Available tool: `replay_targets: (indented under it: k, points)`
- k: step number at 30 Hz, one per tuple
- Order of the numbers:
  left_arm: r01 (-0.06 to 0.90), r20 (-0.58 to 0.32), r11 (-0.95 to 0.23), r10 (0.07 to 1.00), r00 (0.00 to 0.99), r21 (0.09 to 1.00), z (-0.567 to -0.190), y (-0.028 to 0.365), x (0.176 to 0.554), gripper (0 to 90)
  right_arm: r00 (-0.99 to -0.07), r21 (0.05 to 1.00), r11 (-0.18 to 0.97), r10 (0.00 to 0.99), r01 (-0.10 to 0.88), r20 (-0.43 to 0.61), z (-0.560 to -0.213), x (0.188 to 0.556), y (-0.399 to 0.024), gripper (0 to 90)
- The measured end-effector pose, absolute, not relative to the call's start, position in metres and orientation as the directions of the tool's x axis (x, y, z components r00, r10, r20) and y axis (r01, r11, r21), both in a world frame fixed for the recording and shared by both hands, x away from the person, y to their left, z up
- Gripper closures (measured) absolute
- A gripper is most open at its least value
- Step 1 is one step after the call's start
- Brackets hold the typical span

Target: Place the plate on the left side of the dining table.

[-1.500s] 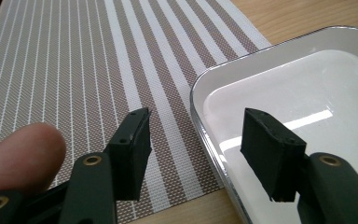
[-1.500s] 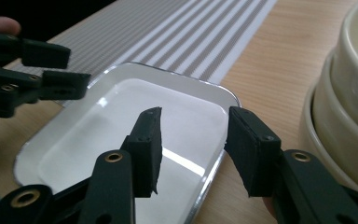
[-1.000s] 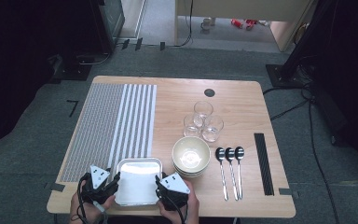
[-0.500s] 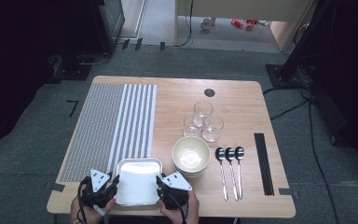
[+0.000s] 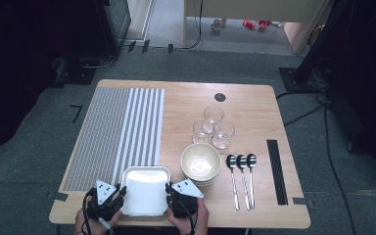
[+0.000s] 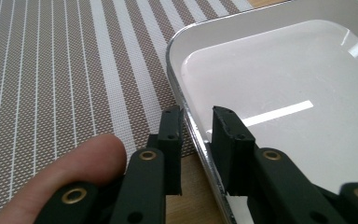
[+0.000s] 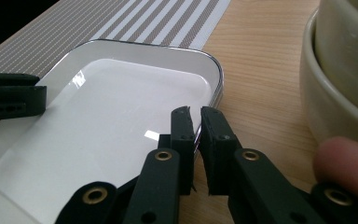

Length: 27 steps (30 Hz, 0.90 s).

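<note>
A white rectangular tray (image 5: pixel 145 169) with a silvery rim lies at the table's front edge, partly on the striped mat. My left gripper (image 5: pixel 122 194) straddles the tray's left rim (image 6: pixel 186 109). Its jaws (image 6: pixel 196 116) have just been closing, and a gap still shows beside the rim. My right gripper (image 5: pixel 169 194) sits on the opposite rim (image 7: pixel 216 79). Its jaws (image 7: pixel 196 114) have also just been closing and now pinch the thin edge. The left gripper's jaw (image 7: pixel 10 100) shows across the tray (image 7: pixel 102 121) in the right gripper view.
Stacked cream bowls (image 5: pixel 200 164) stand close to the right of the tray. Behind them are three glasses (image 5: pixel 213 128), and three spoons (image 5: pixel 241 169) lie to their right beside a black strip (image 5: pixel 277 171). The striped placemat (image 5: pixel 122 129) covers the table's left half.
Both hands stay at the tray's two sides and the tray has not shifted. The jaws look slightly narrower around its rims.
</note>
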State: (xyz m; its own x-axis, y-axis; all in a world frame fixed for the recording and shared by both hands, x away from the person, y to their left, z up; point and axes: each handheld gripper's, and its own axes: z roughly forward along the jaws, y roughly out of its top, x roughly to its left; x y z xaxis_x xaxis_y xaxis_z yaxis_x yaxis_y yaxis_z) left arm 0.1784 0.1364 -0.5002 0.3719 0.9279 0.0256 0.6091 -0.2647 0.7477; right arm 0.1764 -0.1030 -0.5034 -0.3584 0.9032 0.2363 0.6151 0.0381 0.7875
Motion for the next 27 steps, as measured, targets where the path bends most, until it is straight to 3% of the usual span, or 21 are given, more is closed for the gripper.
replay_targets:
  k: [15,21,27]
  points:
    - [0.597,0.044,-0.28,0.925,0.378,0.752,-0.5005,0.1333,0.1765,74.5,-0.301,0.745,-0.069,0.887,0.663,0.35,-0.5046,0.1792,-0.1083,84.5]
    - [0.604,0.029,-0.268,0.927,0.375,0.751,-0.5005,0.135,0.177,76.6,-0.293,0.749,-0.062,0.897,0.659,0.332,-0.504,0.1777,-0.1053,84.8]
    - [0.604,0.021,-0.261,0.927,0.375,0.753,-0.5007,0.1362,0.1777,77.4,-0.288,0.732,-0.099,0.877,0.674,0.384,-0.5037,0.18,-0.1105,86.6]
